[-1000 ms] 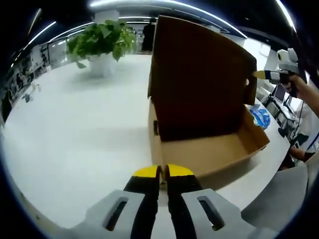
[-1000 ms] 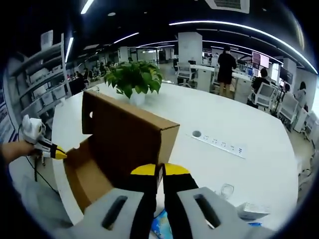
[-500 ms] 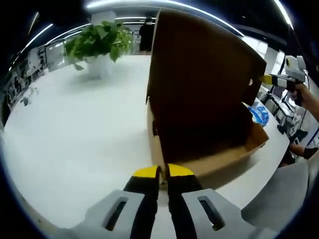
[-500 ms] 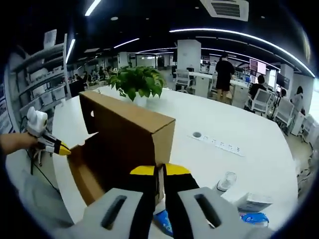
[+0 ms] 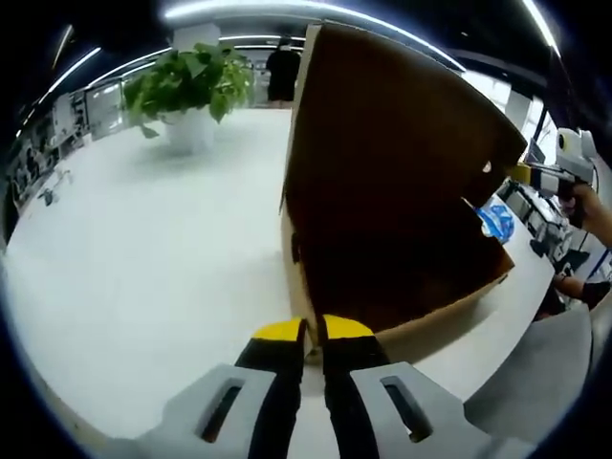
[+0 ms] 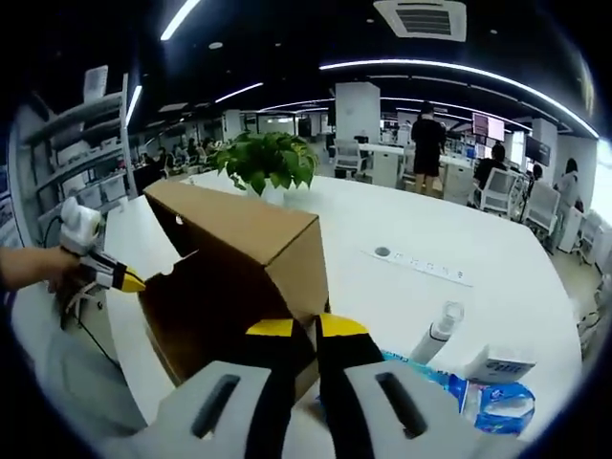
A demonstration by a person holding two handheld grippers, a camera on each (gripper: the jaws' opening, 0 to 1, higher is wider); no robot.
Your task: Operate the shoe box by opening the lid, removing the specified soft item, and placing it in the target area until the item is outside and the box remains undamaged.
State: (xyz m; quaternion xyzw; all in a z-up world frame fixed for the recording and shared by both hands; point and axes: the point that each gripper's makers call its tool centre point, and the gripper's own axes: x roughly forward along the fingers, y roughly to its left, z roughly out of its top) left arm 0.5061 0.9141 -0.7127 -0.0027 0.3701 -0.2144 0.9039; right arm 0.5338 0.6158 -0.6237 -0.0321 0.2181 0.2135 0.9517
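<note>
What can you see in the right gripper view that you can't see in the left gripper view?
Right gripper view: a white power strip on the table, a white bottle and a small white box.

Left gripper view: the dark inside of the shoe box lid.

Both: the cardboard shoe box, the potted plant, the white table and a blue packet.

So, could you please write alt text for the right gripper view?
A brown shoe box sits on a white table, its lid tilted over the opening. The right gripper is shut at the lid's near edge; the left gripper reaches in opposite.
</note>
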